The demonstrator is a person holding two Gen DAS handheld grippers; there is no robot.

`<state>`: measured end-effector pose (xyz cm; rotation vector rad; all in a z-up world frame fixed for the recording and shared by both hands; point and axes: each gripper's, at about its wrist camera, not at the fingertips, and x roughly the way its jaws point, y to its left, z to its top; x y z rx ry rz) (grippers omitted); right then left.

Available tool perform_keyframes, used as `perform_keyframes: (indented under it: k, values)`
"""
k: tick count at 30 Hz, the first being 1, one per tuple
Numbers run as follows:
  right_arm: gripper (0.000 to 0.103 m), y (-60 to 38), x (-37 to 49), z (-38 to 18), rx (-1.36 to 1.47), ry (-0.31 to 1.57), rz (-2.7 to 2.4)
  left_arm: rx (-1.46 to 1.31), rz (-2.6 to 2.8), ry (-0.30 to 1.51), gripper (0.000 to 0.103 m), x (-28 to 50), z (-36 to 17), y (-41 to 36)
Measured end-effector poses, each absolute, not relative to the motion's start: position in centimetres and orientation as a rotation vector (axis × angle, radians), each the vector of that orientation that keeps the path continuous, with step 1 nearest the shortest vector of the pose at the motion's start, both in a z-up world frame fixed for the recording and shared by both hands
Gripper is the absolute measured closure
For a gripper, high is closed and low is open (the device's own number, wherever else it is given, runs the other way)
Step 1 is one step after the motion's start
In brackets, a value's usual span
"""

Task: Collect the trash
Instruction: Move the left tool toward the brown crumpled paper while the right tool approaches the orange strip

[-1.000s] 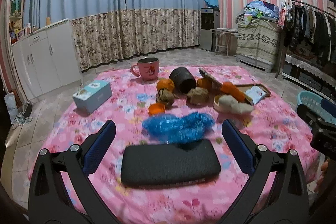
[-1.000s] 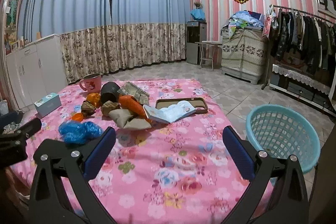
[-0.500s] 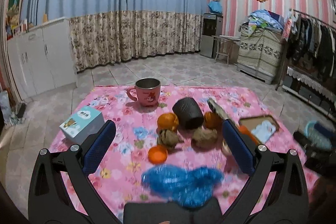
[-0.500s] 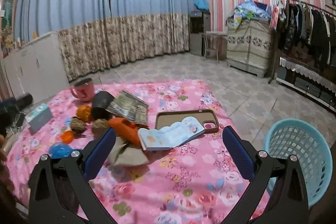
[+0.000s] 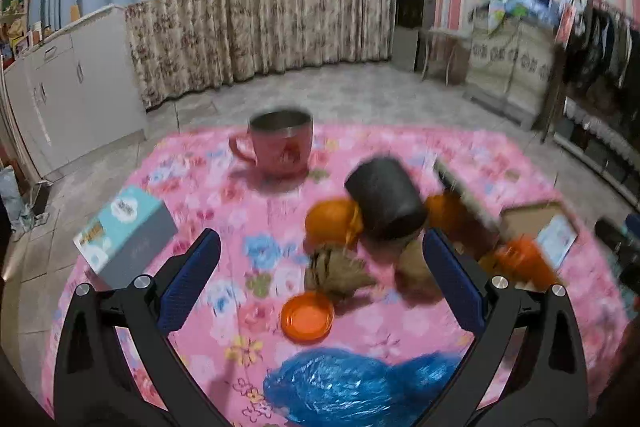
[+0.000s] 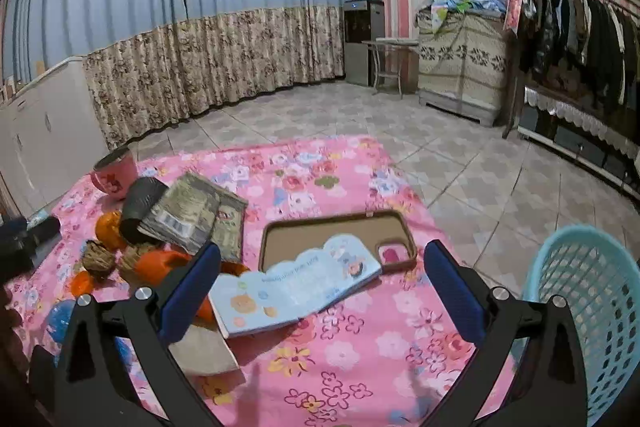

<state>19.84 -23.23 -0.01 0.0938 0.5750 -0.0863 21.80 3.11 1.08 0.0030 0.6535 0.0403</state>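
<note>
Trash everywhere and none of it collected yet, by the look of it: the crumpled blue plastic bag [image 5: 360, 391] lies low between the left gripper [image 5: 320, 283]'s 2 fingers, just ahead of it the small round orange lid [image 5: 307, 315], then 2 brown fibrous husks [image 5: 334, 273] and an orange fruit [image 5: 332, 223] against the tipped-over black cylinder [image 5: 386, 201]. Those fingers are spread wide, pinching nothing. Over to the right gripper [image 6: 320, 283], also spread wide and empty: a light-blue illustrated booklet [image 6: 296, 289] sits dead between its fingers, half over the brown phone case [image 6: 340, 227], with crumpled grey-green foil packets [image 6: 188, 213] beyond the left finger. The turquoise plastic mesh basket [image 6: 592, 307] stands off the table's edge, outside the right finger, and what shows of it looks empty. So the whole job is ahead; I'd judge the blue bag or lid the nearest pick. The pink mug [image 5: 280, 143] and teal tissue box [image 5: 124, 229] likely stay on the pink floral tablecloth [image 5: 224, 187].
</note>
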Motion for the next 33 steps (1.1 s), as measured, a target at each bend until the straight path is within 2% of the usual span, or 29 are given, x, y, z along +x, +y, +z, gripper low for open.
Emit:
perform_keyframes:
  k: [13, 18, 22, 26, 33]
  values:
    - [0.004, -21.5, 20.2, -1.2, 0.052, 0.614, -0.102, -0.062, -0.009, 0.789, 0.006, 25.0, -2.3, 3.3]
    - [0.004, -21.9, 20.5, -1.6, 0.082, 0.638, -0.101, -0.084, -0.028, 0.89, 0.021, 26.4, -3.8, 3.6]
    - [0.004, -22.0, 20.5, -1.6, 0.089, 0.637, -0.1, -0.11, -0.034, 0.94, 0.029, 27.0, -4.6, 3.9]
    - [0.004, -21.9, 20.5, -1.6, 0.085, 0.639, -0.092, -0.107, -0.063, 0.954, 0.046, 27.2, -4.9, 3.5]
    - [0.004, -21.1, 20.3, -1.3, 0.063, 0.628, -0.063, -0.113, -0.055, 0.921, 0.05, 26.9, -4.3, 3.7]
